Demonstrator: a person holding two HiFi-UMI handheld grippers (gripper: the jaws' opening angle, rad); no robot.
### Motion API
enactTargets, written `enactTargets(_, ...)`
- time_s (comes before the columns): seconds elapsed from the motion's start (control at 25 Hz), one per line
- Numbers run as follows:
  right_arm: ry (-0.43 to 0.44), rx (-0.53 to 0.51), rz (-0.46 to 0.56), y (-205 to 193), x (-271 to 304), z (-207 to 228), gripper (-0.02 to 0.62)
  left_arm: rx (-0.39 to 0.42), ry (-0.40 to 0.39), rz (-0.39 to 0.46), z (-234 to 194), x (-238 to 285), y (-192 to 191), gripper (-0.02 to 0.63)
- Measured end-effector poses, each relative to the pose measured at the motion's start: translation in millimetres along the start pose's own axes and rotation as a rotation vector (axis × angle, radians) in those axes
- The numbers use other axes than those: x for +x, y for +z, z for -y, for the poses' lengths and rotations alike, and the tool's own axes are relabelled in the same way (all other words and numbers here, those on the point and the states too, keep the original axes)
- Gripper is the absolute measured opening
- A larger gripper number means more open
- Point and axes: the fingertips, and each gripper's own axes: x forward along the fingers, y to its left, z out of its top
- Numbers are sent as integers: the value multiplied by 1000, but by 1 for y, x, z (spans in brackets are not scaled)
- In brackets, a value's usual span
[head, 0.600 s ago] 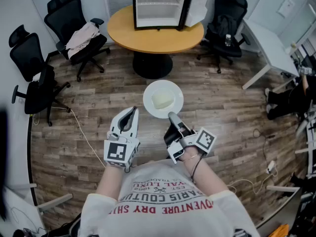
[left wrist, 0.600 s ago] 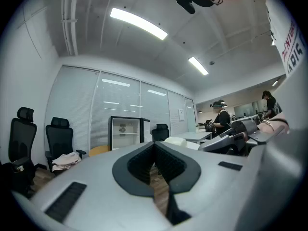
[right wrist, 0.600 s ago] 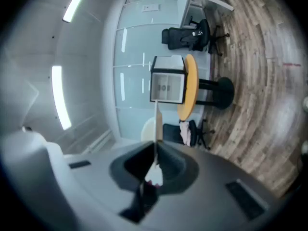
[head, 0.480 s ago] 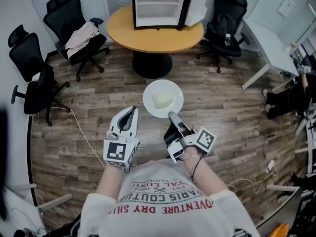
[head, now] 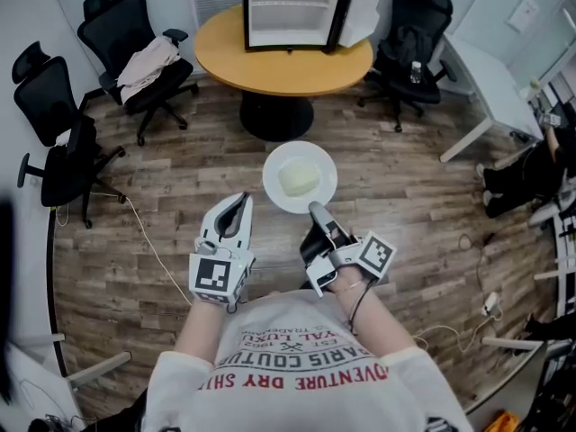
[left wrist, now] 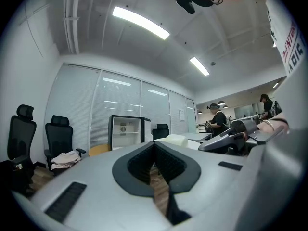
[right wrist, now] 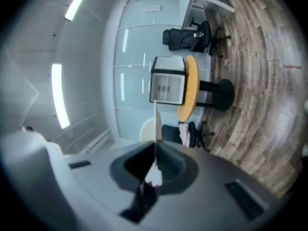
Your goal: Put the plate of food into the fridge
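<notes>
Head view, right claw: the right claw (head: 314, 211) is clamped on the near rim of the plate (head: 319, 196) and holds it out level above the wood floor (head: 180, 178)
Head view, plate: white and round, with a pale block of food (head: 298, 179) lying near its middle
Head view, left claw: the left claw (head: 241, 202) has its tips together with nothing between them; it is beside the plate, to the left, and not touching it
Head view, fridge: a small fridge (head: 290, 12) stands on the round desk (head: 270, 70), well apart from the plate; its door (head: 360, 9) is swung open to the right, and the white inside shows one shelf line
Left gripper view, claw: the two dark pads (left wrist: 139, 163) meet at their tips, and only floor shows through the narrow gap below them
Left gripper view, surroundings: the open fridge stands ahead on the desk; the plate of food sits right of the jaws, with the right claw just behind it
Right gripper view, claw: the plate's rim, seen edge-on as a thin pale line, runs between the pads (right wrist: 172, 166), which press on it
Right gripper view, fridge: the view is rolled on its side; the open fridge on the desk lies beyond the plate's far edge
</notes>
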Motion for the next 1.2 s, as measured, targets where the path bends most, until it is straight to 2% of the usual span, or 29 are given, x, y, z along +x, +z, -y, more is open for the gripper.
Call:
enactTargets(0.32, 36, -5, -25, 7, 5, 13, 37, 15, 18, -4, 4, 3, -18, 34)
enactTargets(0.6, 26, 61, -84, 51, 61, 17, 37, 16, 75, -35, -22, 63, -15, 34)
enactTargets(0.84, 40, 72, -137, 111, 106, 24, 37, 33, 117, -29, -27, 129, -12, 34)
enactTargets(1.0, 45, 75, -173, 159, 135, 23, 37, 14, 167, -25, -32, 181, -8, 34)
enactTargets(1.2, 40, 68, -217, 237, 175, 31, 37, 9, 216, -31, -31, 262, -8, 34)
